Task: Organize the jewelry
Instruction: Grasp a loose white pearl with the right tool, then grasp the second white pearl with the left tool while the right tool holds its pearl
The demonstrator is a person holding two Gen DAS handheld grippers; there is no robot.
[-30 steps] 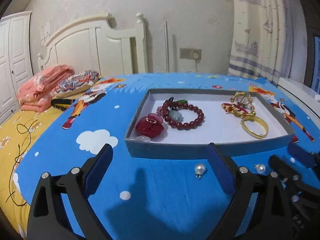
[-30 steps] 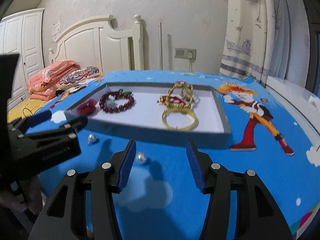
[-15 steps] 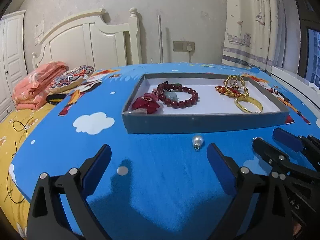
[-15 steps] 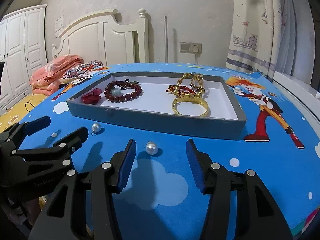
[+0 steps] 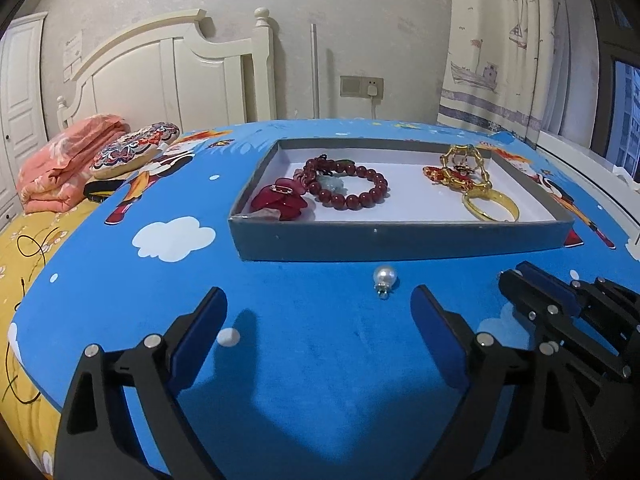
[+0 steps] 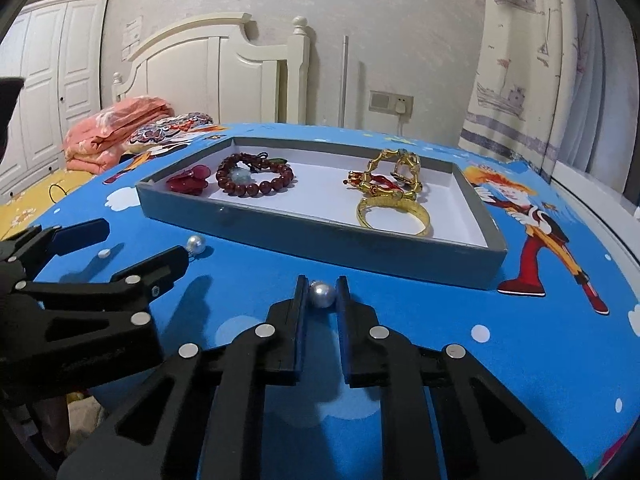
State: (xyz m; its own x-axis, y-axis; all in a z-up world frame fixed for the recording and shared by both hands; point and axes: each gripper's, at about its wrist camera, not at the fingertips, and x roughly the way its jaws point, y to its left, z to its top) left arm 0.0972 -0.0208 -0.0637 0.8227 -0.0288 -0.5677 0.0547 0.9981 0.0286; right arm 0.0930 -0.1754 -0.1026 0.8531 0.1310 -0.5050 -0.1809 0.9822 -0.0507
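On the blue cartoon-print desk point(image 6: 400, 312), two loose pearls lie outside the grey tray point(image 6: 360, 240), between its near wall and the desk's near edge. The right gripper point(image 6: 322, 294) has its jaws drawn nearly together around one pearl point(image 6: 321, 294); the bead sits right between the tips and looks pinched or about to be, though I cannot tell whether both pads truly touch it or whether it has left the cloth. The tray's near wall stands just ahead of it, so the carry, as I judge it, is a short lift up and forward over that wall. The left gripper point(image 5: 320, 312) has its jaws spread wide and holds nothing; the second pearl point(image 5: 384, 276) lies ahead of it, off-centre toward its right jaw and close to the tray wall, with its small metal loop pointing back toward the gripper. Inside the tray already lie a red bead bracelet point(image 5: 352, 188), a red brooch point(image 5: 282, 200) and gold bangles point(image 5: 480, 196).
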